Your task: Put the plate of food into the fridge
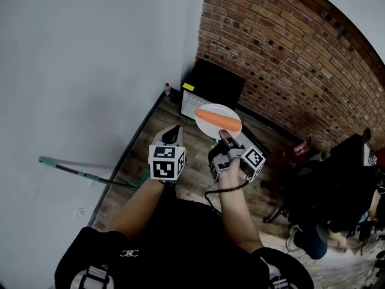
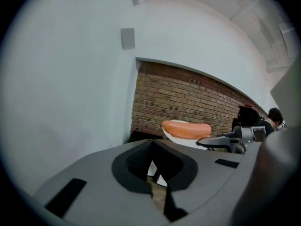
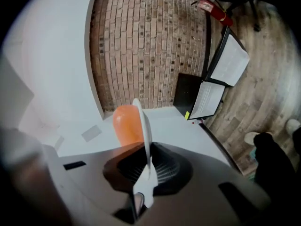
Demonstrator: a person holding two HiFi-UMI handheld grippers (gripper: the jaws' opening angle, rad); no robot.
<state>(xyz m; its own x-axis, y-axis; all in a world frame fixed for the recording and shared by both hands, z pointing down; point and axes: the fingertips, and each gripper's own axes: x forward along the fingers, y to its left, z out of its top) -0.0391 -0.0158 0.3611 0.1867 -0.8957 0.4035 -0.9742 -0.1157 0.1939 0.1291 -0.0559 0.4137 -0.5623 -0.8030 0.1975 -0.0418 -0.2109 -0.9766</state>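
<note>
A white plate (image 1: 206, 111) carrying a long orange piece of food (image 1: 220, 121) hangs above the wooden floor, and my right gripper (image 1: 224, 136) is shut on its near rim. The right gripper view shows the plate (image 3: 146, 131) edge-on between the jaws, with the food (image 3: 125, 124) to its left. My left gripper (image 1: 173, 131) is just left of the plate, shut and holding nothing. In the left gripper view, the plate (image 2: 181, 139) and food (image 2: 186, 129) lie beyond my left gripper (image 2: 153, 166). A low black fridge-like cabinet (image 1: 215, 84) with a white front panel (image 1: 191, 104) stands in the corner.
A grey wall runs along the left and a brick wall (image 1: 289, 47) across the back. A green-handled tool (image 1: 78, 172) leans at the left, and a small red-capped bottle (image 1: 167, 89) sits by the cabinet. At the right are a red object (image 1: 298, 150) and a person in dark clothes (image 1: 343, 185).
</note>
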